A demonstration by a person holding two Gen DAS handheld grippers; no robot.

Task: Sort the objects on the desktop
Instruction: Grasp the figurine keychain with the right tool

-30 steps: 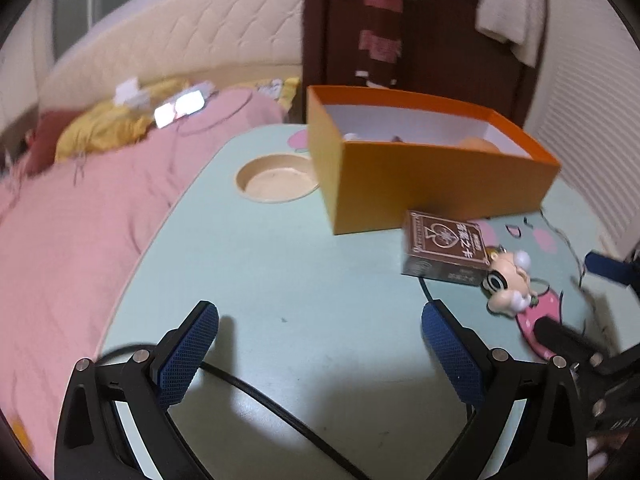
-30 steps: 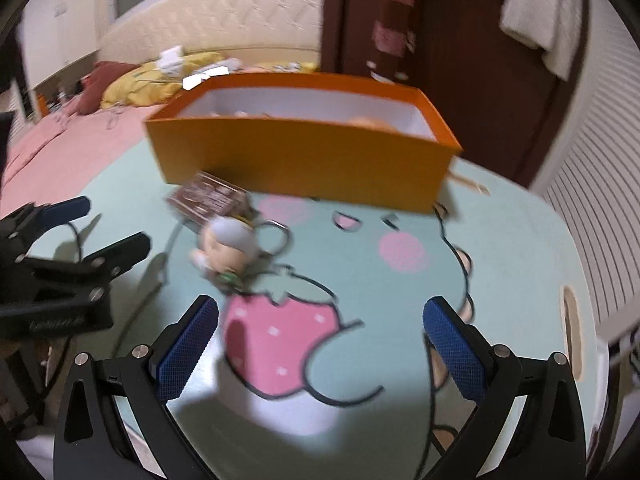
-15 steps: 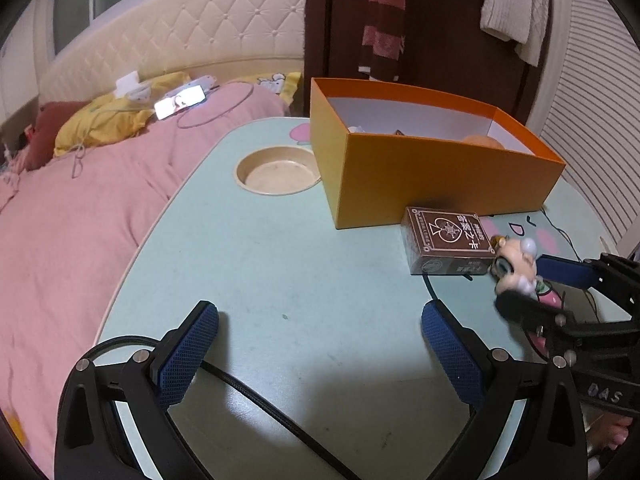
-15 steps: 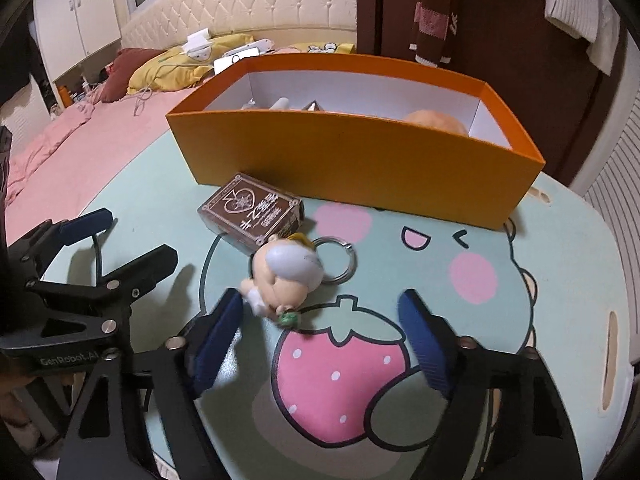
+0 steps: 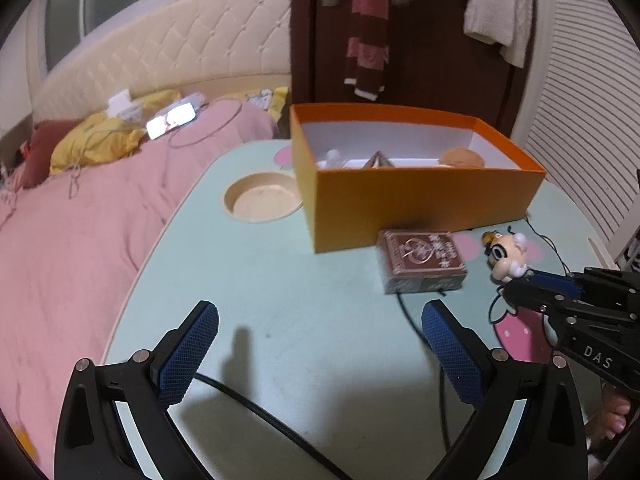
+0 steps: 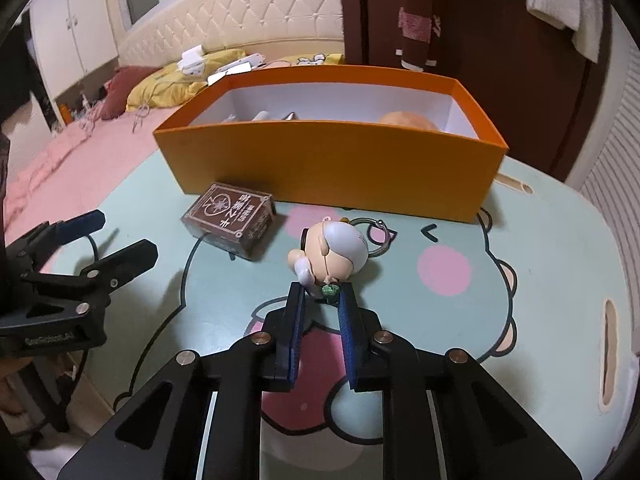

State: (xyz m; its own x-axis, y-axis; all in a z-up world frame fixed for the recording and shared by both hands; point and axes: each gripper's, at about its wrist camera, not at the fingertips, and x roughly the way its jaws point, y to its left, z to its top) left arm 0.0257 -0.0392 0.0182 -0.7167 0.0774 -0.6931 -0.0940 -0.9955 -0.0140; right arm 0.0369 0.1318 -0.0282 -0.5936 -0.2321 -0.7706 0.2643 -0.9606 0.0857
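A small cartoon figure keychain (image 6: pixel 334 250) lies on the mint table, its metal ring (image 6: pixel 378 232) toward the orange box (image 6: pixel 332 160). My right gripper (image 6: pixel 322 294) is shut on the figure's lower end; it also shows in the left wrist view (image 5: pixel 520 280), with the figure (image 5: pixel 506 256) at its tips. A brown card box (image 6: pixel 230 220) lies left of the figure, in front of the orange box (image 5: pixel 420 196). My left gripper (image 5: pixel 320 344) is open and empty above the table, left of the card box (image 5: pixel 422 260).
The orange box holds several items, including a round tan one (image 6: pixel 408 120). A round recess (image 5: pixel 262 202) sits in the table at far left. A black cable (image 5: pixel 260 412) crosses the table near my left gripper. A pink bed (image 5: pixel 80 220) borders the table's left edge.
My right gripper has closed from wide open onto the figure keychain. The left gripper has stayed open and nearly still.
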